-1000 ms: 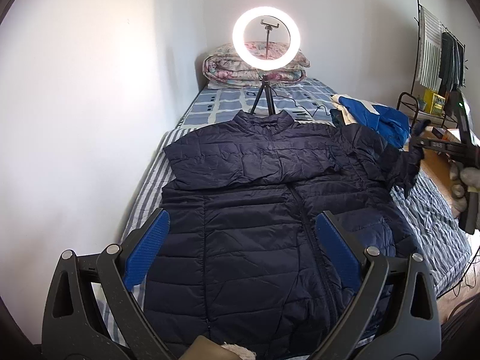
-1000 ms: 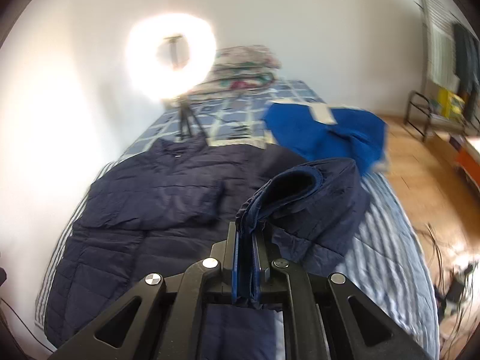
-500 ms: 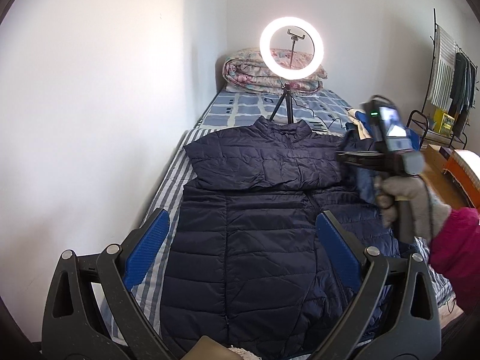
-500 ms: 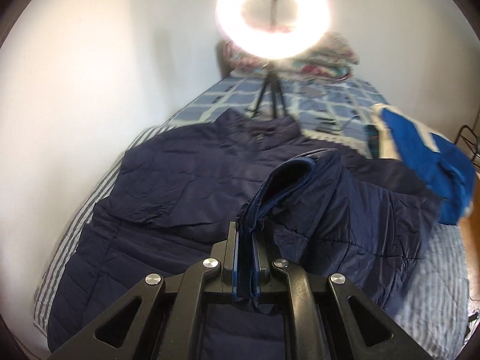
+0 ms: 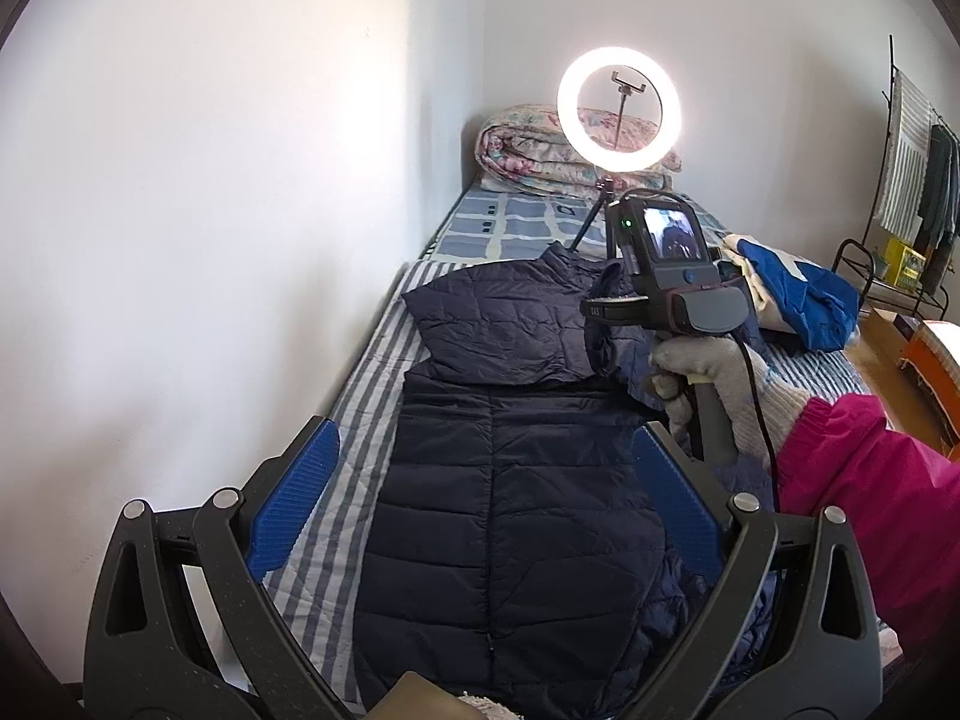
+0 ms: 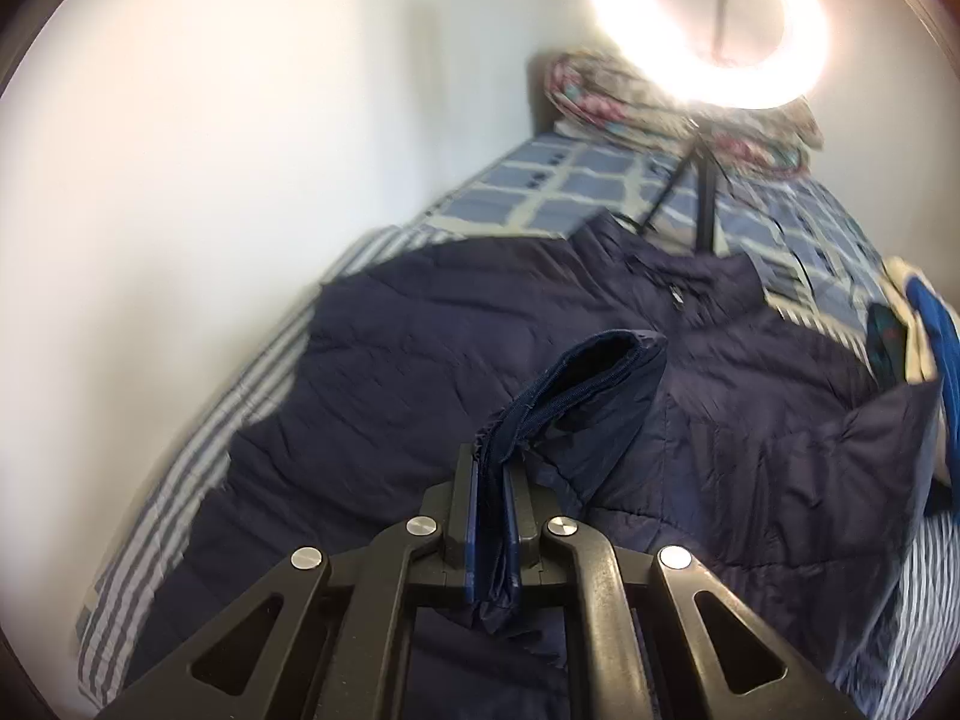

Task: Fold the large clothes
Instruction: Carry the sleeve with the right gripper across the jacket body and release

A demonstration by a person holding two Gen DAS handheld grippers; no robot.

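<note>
A navy quilted jacket (image 5: pixel 510 510) lies front up on the striped bed, its left sleeve folded across the chest. My right gripper (image 6: pixel 492 480) is shut on the cuff of the jacket's right sleeve (image 6: pixel 594 384), held above the chest. In the left wrist view that same right gripper (image 5: pixel 591 315) shows over the chest, held by a gloved hand (image 5: pixel 708 372) with a pink sleeve. My left gripper (image 5: pixel 483 486) hovers open above the jacket's lower part, with nothing between its blue pads.
A lit ring light on a tripod (image 5: pixel 618 108) stands on the bed behind the collar. A rolled floral quilt (image 5: pixel 540 150) lies at the head of the bed. Blue clothing (image 5: pixel 798 294) lies at the right edge, a drying rack (image 5: pixel 912 180) beyond. White wall on the left.
The right gripper has carried the sleeve cuff leftward from the bed's right side to over the jacket's chest. My left gripper has shifted slightly and stays open.
</note>
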